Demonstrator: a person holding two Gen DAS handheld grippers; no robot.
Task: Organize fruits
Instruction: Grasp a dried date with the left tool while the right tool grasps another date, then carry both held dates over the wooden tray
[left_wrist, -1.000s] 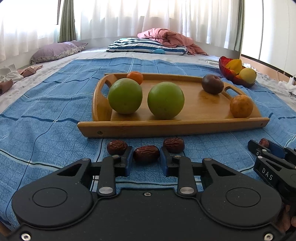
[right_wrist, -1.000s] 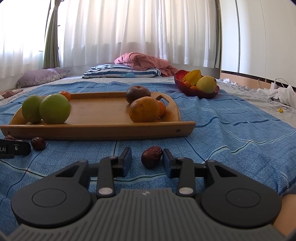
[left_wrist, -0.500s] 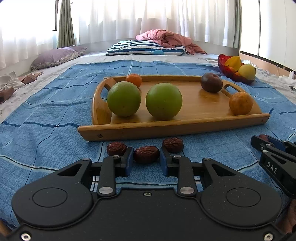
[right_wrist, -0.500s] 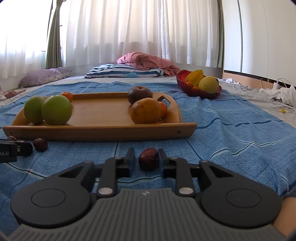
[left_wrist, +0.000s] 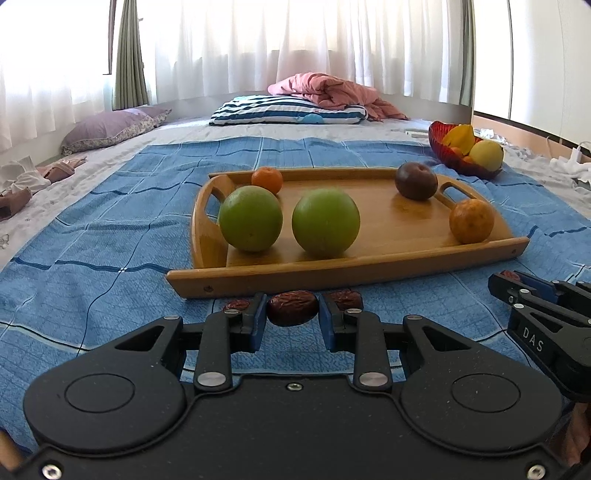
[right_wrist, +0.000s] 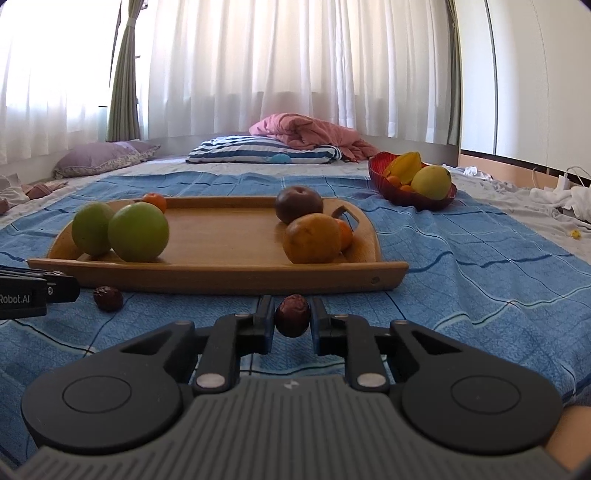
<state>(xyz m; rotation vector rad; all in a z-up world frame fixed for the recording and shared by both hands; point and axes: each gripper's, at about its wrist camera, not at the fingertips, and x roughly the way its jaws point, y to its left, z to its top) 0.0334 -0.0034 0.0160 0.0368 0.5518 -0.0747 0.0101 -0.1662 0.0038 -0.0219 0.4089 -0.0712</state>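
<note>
- Blue quilt (left_wrist: 110, 236) covered the bed; wooden tray (left_wrist: 369, 266) sat at 12 o'clock from both claws, w/ two green fruits (left_wrist: 325, 221) at its left end, a dark plum (left_wrist: 415, 181) and an orange (left_wrist: 471, 220) at its right end, a small tangerine (left_wrist: 266, 180) at the back left.
- Red bowl (right_wrist: 410, 197) of yellow fruit stood at 1 o'clock beyond the tray, well apart.
- Left gripper (left_wrist: 292, 314) was nearly closed – pinching a red date (left_wrist: 292, 308) lengthwise just in front of the tray's near rail; two loose dates lay beside it, one at 9 o'clock (left_wrist: 236, 305), one at 3 o'clock (left_wrist: 347, 297).
- Right gripper (right_wrist: 292, 319) had just been closing, jaws now pressed on a second date (right_wrist: 292, 315), also just short of the rail.
- Risks, as I judge them: dates are small, wrinkled, soft – a tip-only pinch could let one twist out on the lift. Squeezing harder could squash it.
- Rail stood close ahead; a low carry fwd could knock the date against it, or jolt the tray so the round fruits roll.
- Claws worked near each other – could bump en route.
</note>
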